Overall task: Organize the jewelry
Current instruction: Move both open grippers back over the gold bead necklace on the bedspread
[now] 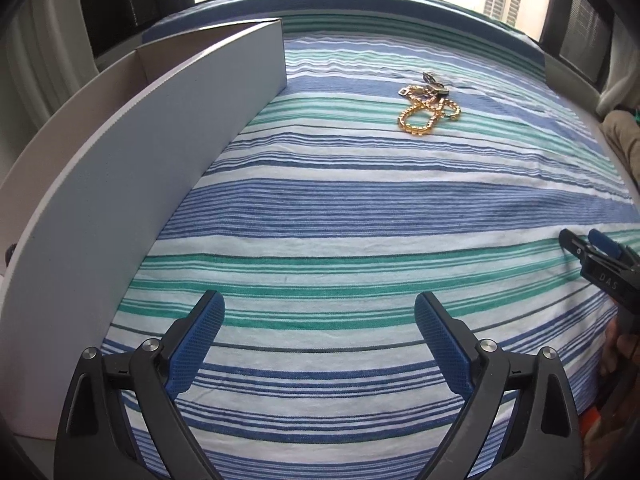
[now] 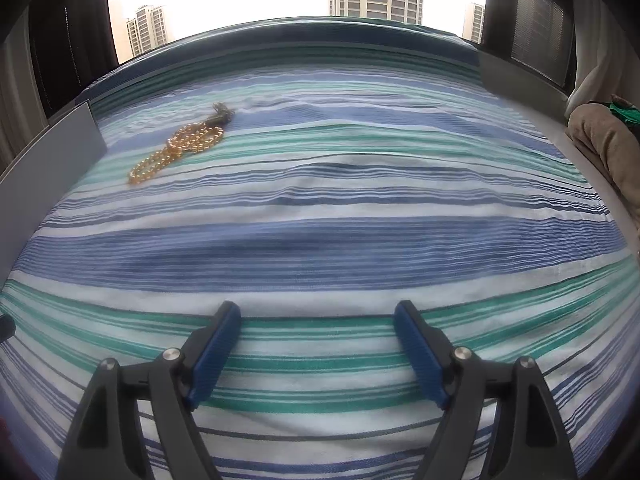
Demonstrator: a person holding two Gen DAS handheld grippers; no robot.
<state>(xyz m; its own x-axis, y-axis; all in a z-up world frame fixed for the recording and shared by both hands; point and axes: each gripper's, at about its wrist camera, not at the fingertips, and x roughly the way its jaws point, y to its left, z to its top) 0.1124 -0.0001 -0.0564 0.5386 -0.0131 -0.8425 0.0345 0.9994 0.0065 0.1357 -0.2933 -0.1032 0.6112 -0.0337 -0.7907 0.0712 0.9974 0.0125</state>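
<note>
A gold bead necklace (image 1: 428,114) lies tangled on the striped cloth (image 1: 360,208), with a small dark metal piece (image 1: 434,82) at its far end. It also shows in the right wrist view (image 2: 180,148), far left, with the dark piece (image 2: 220,114) beyond it. A grey open box (image 1: 132,152) stands at the left; its wall shows in the right wrist view (image 2: 48,160). My left gripper (image 1: 319,304) is open and empty, well short of the necklace. My right gripper (image 2: 318,314) is open and empty, low over the cloth; it shows at the right edge of the left wrist view (image 1: 580,242).
The striped cloth (image 2: 340,240) covers a flat surface before a window. A beige bundle of fabric (image 2: 604,148) lies at the right edge. Dark frames and curtains stand at both sides.
</note>
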